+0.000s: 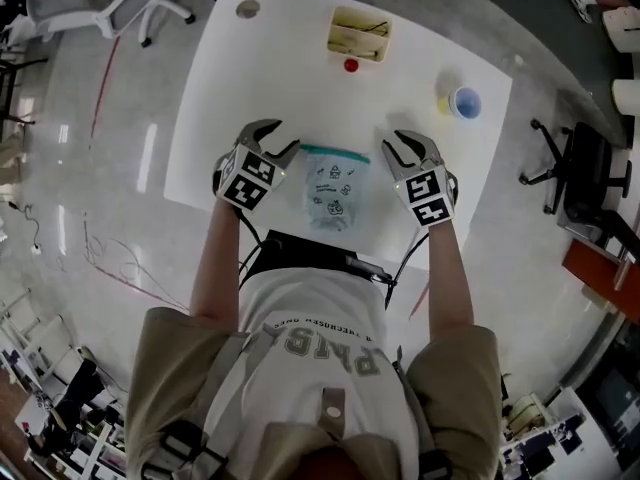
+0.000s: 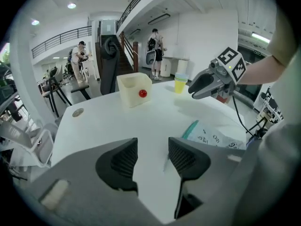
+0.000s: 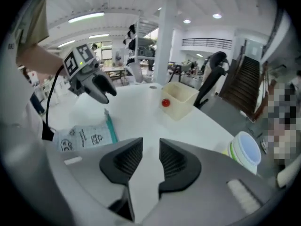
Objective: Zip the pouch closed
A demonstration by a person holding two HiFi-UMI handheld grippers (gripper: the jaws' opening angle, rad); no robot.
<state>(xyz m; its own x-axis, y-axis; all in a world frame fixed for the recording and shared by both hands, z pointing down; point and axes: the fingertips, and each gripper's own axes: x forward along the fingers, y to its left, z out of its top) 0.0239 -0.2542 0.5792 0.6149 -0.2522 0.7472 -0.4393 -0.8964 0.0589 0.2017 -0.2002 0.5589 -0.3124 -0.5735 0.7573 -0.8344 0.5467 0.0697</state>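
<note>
Nearest, both grippers are held just above the table's front part. The left gripper is spread wide with nothing between its jaws. The right gripper is set narrower, with a clear gap and nothing in it either.

Between them the pouch is laid flat on the table, touched by neither, with its teal zip strip along the far edge. Whether the zip is already run shut can't be told from here.

The pouch is judged to be thin, soft plastic: very light, floppy, and likely to skid on that smooth top if it's tugged from one side only. So one end of the strip should probably be pinned while the other end is pinched and drawn along. A small tab at one strip end might be the slider, but that isn't certain.

Little doodles and lines of print are seen on the pouch, too small to be read. No brand can be made out.

Farther back, a red ball, a beige box and stacked cups are seen.
</note>
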